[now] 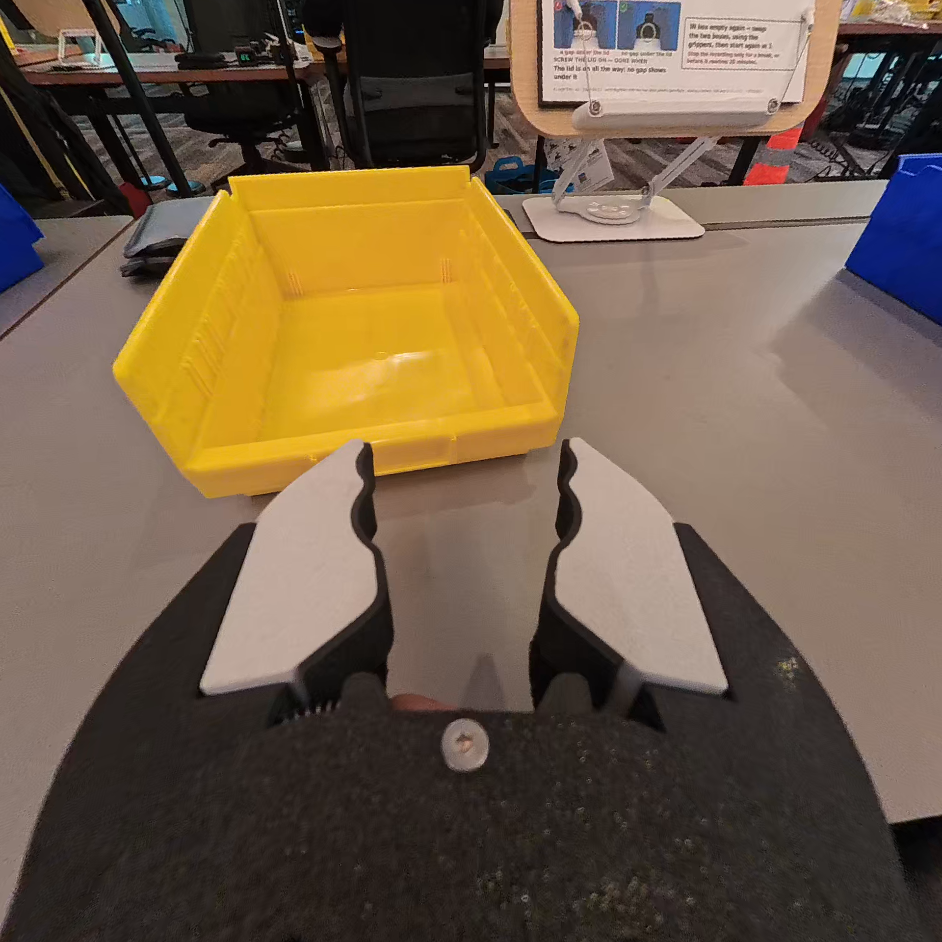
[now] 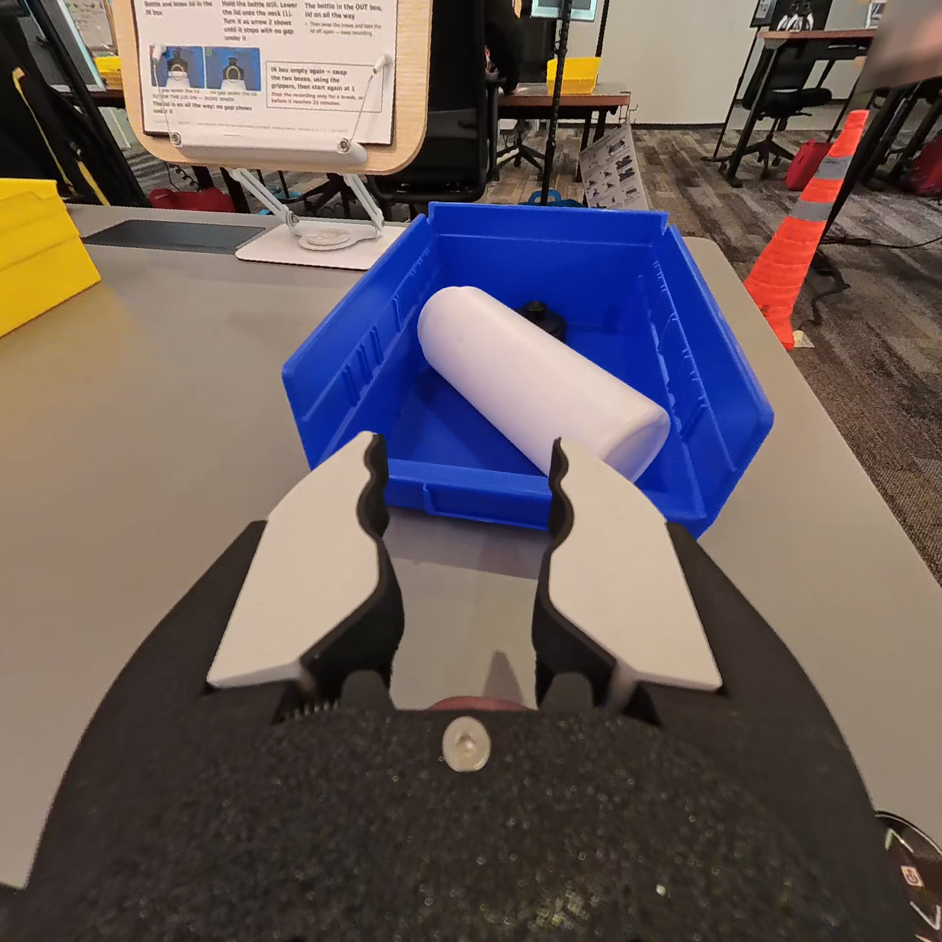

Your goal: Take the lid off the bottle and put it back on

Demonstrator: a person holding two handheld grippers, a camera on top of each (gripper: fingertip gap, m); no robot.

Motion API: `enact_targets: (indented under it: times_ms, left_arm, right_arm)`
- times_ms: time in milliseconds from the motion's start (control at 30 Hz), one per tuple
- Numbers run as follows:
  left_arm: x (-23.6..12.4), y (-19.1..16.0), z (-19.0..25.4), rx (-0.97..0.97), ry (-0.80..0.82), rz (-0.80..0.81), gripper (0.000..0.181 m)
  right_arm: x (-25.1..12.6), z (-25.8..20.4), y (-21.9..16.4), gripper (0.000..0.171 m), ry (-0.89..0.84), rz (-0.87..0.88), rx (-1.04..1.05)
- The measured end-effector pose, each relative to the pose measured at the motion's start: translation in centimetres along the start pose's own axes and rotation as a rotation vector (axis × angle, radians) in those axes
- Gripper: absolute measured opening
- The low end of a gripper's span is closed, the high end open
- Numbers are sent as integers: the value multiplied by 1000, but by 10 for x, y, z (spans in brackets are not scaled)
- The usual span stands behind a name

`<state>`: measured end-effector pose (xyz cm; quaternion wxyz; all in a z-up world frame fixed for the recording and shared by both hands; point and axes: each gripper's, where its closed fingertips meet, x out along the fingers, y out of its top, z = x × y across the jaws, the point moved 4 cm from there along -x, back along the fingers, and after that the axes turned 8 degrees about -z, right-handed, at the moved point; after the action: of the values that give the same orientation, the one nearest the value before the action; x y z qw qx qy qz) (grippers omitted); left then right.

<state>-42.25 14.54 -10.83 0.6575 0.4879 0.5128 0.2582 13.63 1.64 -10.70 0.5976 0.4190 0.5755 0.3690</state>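
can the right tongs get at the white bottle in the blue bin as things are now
Probably yes. The right tongs are open and empty, just short of the blue bin. The white bottle lies on its side inside, uncovered, with only the low front wall to clear.

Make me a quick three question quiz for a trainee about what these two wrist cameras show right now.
1. True or false: the white bottle stands upright in the blue bin.
2. Which bin holds nothing? A) the yellow bin B) the blue bin
3. Fill in: the jaws of both the left hand-held gripper and the right hand-held gripper are ____.

Key:
1. False; it lies on its side.
2. A
3. open
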Motion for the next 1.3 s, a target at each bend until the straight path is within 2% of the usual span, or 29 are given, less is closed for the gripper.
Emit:
enact_targets:
  times_ms: [567,633,733,867,933,967,1033,1100,1133,1167,1300]
  left_arm:
    - [0,-3,2,2,1,-20,68]
    - [1,-3,3,13,0,-22,68]
    - [4,-4,7,35,-1,-31,68]
    - [4,-6,14,90,11,-41,68]
    - [2,-6,17,118,18,-34,68]
    - [2,-6,21,126,13,-36,68]
    - [3,-5,37,137,-26,-39,69]
    - [7,-2,71,118,-127,-49,73]
    - [9,0,96,111,-198,-57,76]
    - [11,1,125,118,-269,-63,76]
    - [23,11,233,163,-480,-85,76]
  right_arm:
    - [2,-7,-1,64,44,-6,4]
    - [8,-21,1,71,93,1,11]
    - [29,-73,10,85,265,2,58]
    - [64,-104,16,96,197,-55,-66]
    - [73,-114,14,93,257,-91,-30]
    - [75,-119,14,101,284,-85,1]
    - [70,-134,15,112,384,-88,5]
    - [59,-151,17,98,540,-83,15]
    - [49,-159,22,84,625,-20,18]
    - [38,-161,28,81,654,33,19]
    - [-2,-134,34,87,418,82,-76]
